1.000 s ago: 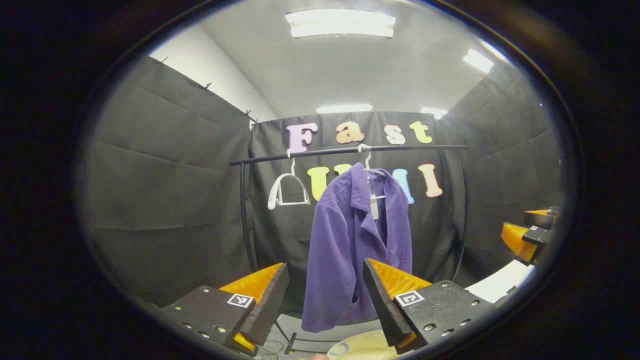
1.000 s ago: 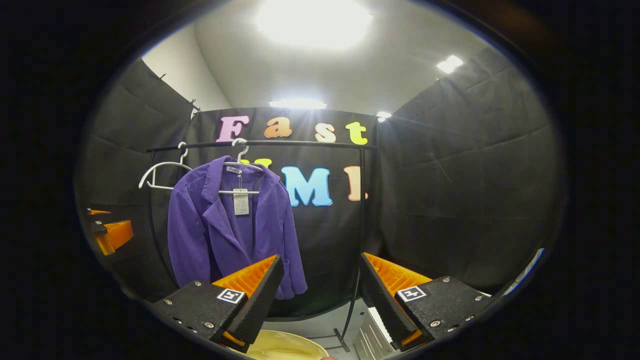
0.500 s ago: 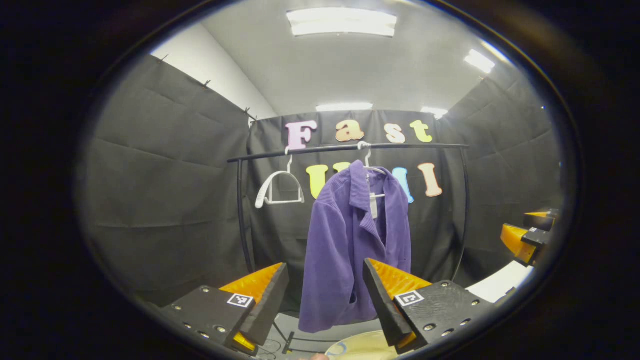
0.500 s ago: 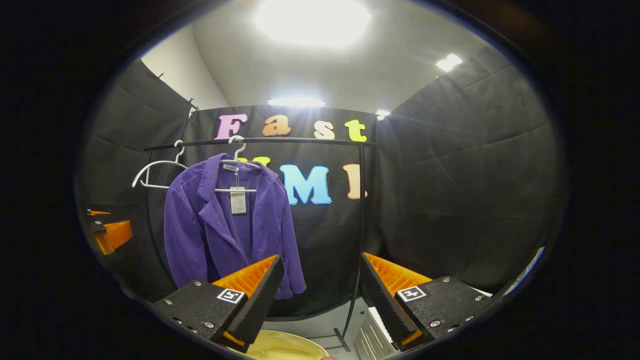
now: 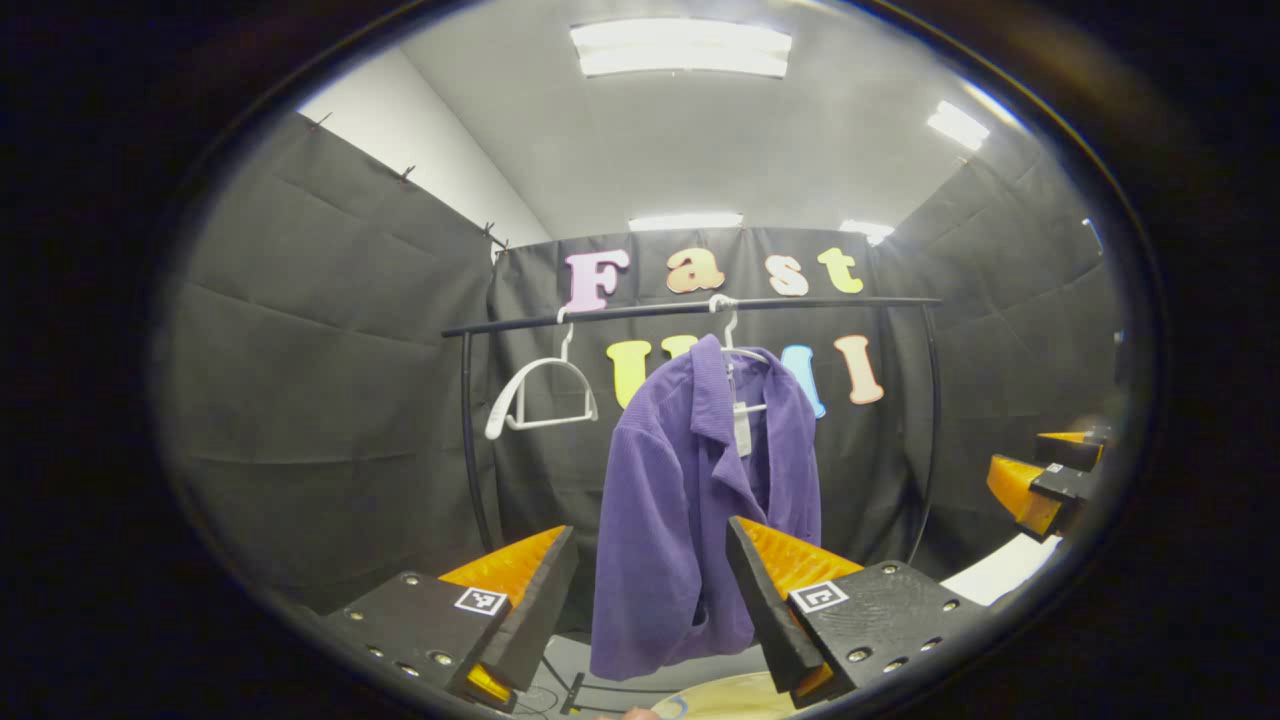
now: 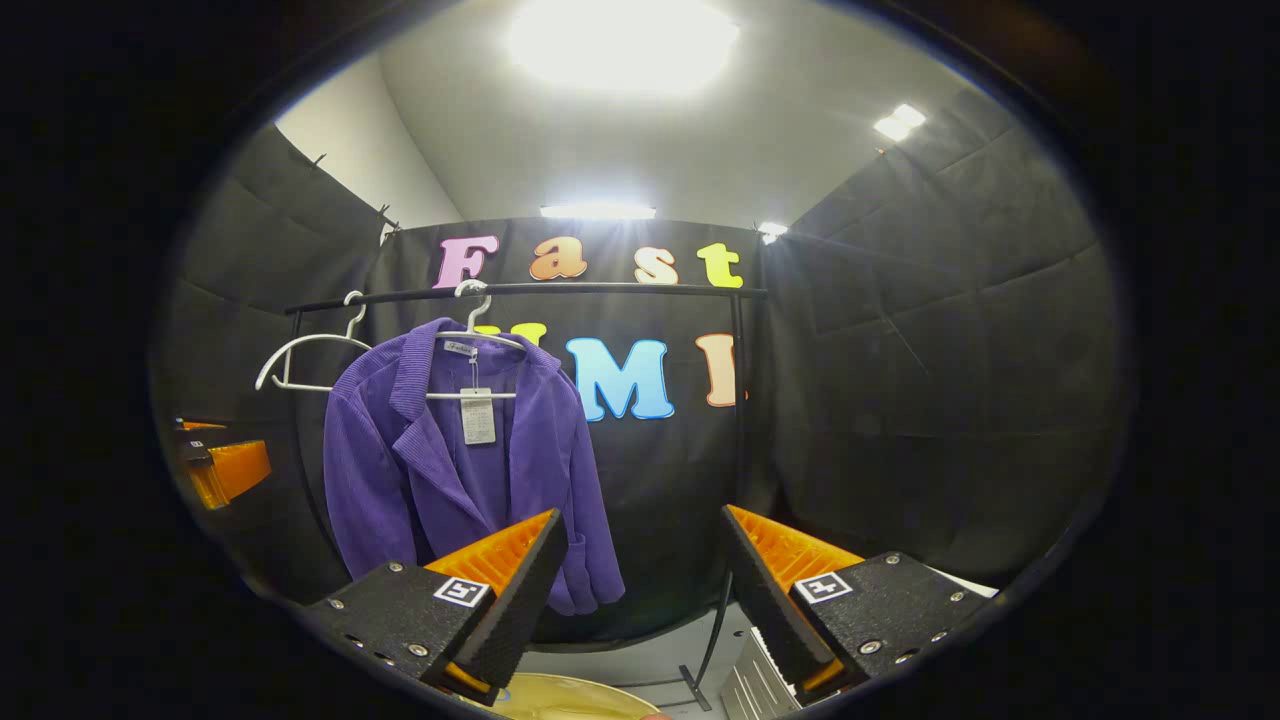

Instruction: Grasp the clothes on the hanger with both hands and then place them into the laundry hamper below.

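Note:
A purple corduroy jacket (image 5: 690,500) (image 6: 450,470) hangs on a white hanger (image 6: 478,335) from a black rail (image 5: 690,308) (image 6: 520,290). My left gripper (image 5: 650,600) is open, some way short of the jacket, which shows between its fingers. In the right gripper view my right gripper (image 6: 640,590) is open too, with the jacket to its upper left. The right gripper (image 5: 1040,480) also shows at the right edge of the left gripper view, and the left gripper (image 6: 220,465) at the left edge of the right gripper view. A cream hamper rim (image 5: 730,695) (image 6: 570,697) lies below.
An empty white hanger (image 5: 535,395) (image 6: 300,360) hangs on the rail left of the jacket. The rail's black upright posts (image 5: 475,450) (image 6: 738,420) stand at each end. A white ribbed box (image 6: 765,680) sits by the right post's foot.
Both views have shifted slightly: the jacket and rail sit a little lower and closer in each. The jaws of both grippers stay open as before.

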Available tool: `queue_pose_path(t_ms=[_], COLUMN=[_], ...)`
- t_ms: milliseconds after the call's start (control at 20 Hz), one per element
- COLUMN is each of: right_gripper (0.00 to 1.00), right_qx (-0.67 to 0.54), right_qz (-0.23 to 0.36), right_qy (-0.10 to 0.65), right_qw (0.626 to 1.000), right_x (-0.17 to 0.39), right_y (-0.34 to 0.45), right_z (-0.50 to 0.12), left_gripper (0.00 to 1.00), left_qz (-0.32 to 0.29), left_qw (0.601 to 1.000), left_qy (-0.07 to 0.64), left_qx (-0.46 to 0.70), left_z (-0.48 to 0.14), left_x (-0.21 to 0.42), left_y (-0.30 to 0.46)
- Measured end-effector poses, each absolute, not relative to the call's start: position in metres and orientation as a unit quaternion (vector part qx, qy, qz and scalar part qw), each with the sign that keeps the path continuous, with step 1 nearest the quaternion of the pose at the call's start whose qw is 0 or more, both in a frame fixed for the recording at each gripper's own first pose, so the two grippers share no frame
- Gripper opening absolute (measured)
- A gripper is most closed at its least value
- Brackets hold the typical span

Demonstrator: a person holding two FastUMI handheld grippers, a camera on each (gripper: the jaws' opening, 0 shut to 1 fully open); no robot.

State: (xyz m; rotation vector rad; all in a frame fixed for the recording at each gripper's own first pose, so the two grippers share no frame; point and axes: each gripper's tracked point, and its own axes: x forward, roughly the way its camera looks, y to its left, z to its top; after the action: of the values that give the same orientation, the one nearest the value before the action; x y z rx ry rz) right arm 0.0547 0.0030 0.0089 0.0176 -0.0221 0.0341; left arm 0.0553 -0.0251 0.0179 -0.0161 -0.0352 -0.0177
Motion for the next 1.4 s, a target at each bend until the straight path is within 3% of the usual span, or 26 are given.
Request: queue_pose_path(t_ms=[450,550,650,1150,1200,1400], right_gripper=[0.94,0.94,0.94,0.94,0.94,0.94], right_qx=[0.021,0.026,0.031,0.057,0.06,0.077], right_qz=[0.064,0.075,0.087,0.149,0.154,0.178], right_qy=[-0.046,-0.053,-0.058,-0.067,-0.067,-0.057], right_qw=[0.997,0.995,0.994,0.985,0.984,0.979], right_x=[0.121,0.14,0.161,0.252,0.26,0.292], right_y=[0.015,0.019,0.025,0.063,0.067,0.083], right_z=[0.05,0.056,0.062,0.078,0.077,0.071], left_gripper=[0.93,0.86,0.92,0.92,0.86,0.87], left_qz=[-0.005,-0.001,0.004,0.016,0.017,0.029], left_qw=[0.999,0.999,0.999,0.998,0.998,0.998], left_qy=[-0.031,-0.029,-0.026,-0.007,-0.005,-0.004], left_qx=[-0.024,-0.026,-0.032,-0.064,-0.065,-0.061], left_z=[0.046,0.05,0.053,0.046,0.043,0.037], left_x=[0.105,0.12,0.139,0.211,0.217,0.241], left_y=[-0.049,-0.053,-0.059,-0.086,-0.089,-0.1])
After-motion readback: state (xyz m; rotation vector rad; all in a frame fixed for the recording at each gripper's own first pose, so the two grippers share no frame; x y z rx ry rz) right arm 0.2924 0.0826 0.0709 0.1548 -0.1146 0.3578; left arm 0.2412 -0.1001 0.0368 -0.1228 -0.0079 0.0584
